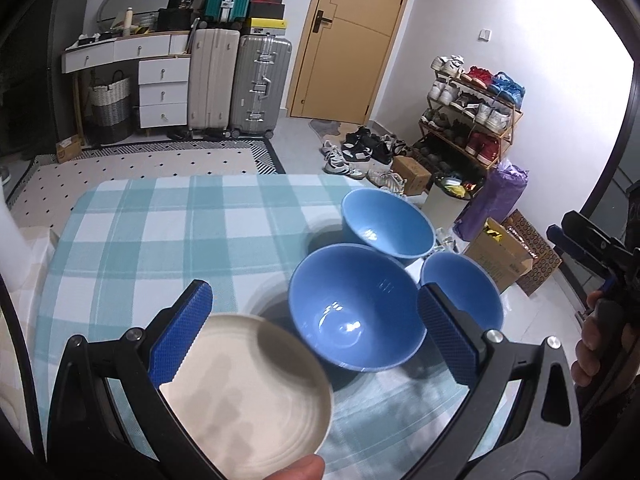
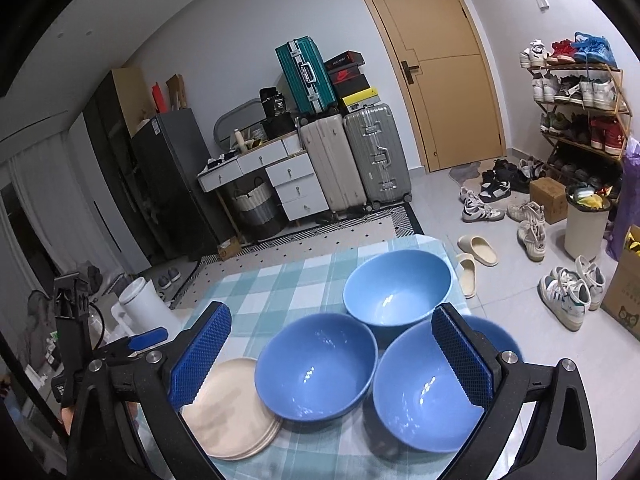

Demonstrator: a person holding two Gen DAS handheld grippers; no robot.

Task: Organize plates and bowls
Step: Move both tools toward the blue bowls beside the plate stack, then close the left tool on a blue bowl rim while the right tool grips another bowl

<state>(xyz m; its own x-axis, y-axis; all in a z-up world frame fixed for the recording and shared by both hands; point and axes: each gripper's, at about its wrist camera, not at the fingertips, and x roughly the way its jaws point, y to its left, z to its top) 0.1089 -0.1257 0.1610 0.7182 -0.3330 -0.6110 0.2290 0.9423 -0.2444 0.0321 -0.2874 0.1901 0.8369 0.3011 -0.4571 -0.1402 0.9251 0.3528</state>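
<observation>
Three blue bowls stand close together on the checked tablecloth: a middle bowl, a far bowl and a right bowl. My left gripper is open above the table, its left finger over a beige plate at the near left. In the right wrist view the plate tops a small stack beside the bowls. My right gripper hangs open above the two near bowls, holding nothing. Its right finger is over the near-right bowl.
The right gripper and a hand show at the far right edge. Beyond the table lie a rug, suitcases, a drawer unit, a shoe rack, loose shoes, cardboard boxes and a white bin.
</observation>
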